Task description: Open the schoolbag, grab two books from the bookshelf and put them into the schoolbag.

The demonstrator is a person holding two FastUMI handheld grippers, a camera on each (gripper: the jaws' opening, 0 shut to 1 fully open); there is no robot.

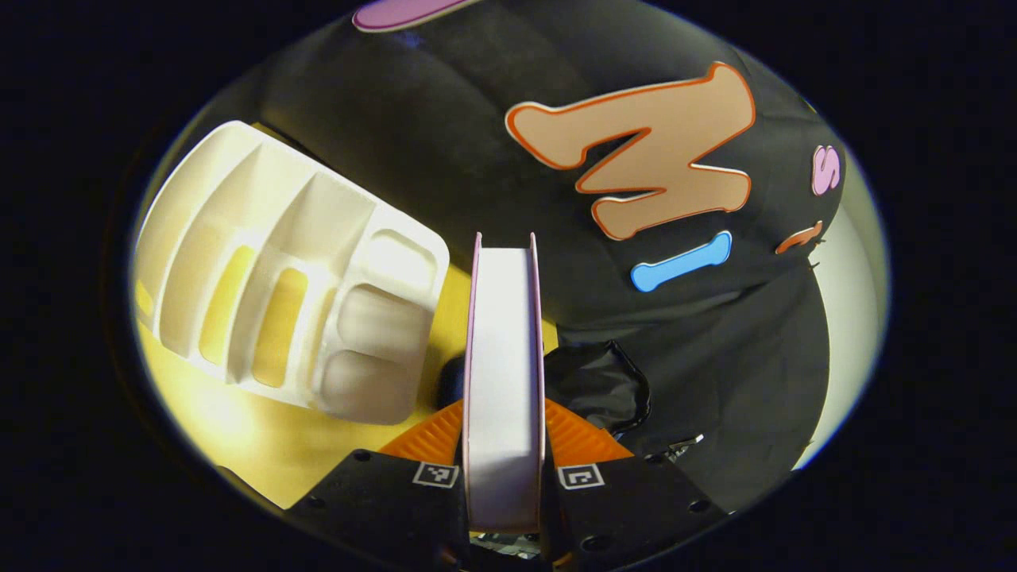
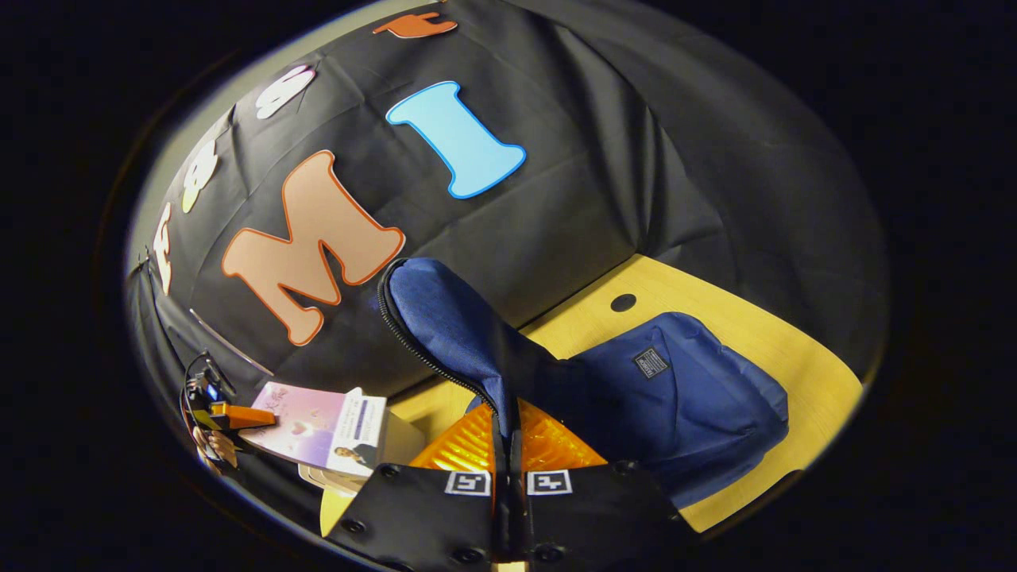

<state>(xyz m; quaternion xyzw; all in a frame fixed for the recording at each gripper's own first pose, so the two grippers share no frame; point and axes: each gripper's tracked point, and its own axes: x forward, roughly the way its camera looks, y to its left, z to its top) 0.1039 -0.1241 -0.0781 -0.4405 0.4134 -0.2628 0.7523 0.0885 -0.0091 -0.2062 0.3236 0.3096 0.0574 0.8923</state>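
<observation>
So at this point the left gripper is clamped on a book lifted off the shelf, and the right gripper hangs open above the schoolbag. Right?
Not quite. The right gripper is not open: the right gripper view shows it shut on the flap of the schoolbag, holding it up. The left gripper is indeed clamped on the book, with the white bookshelf beside it.

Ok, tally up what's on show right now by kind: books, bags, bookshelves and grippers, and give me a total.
Books: 1, the book clamped in the left gripper
Bags: 1, the blue schoolbag, its flap held up by the right gripper
Bookshelves: 1, the white bookshelf, its slots bare
Grippers: 2
Total: 5
</observation>
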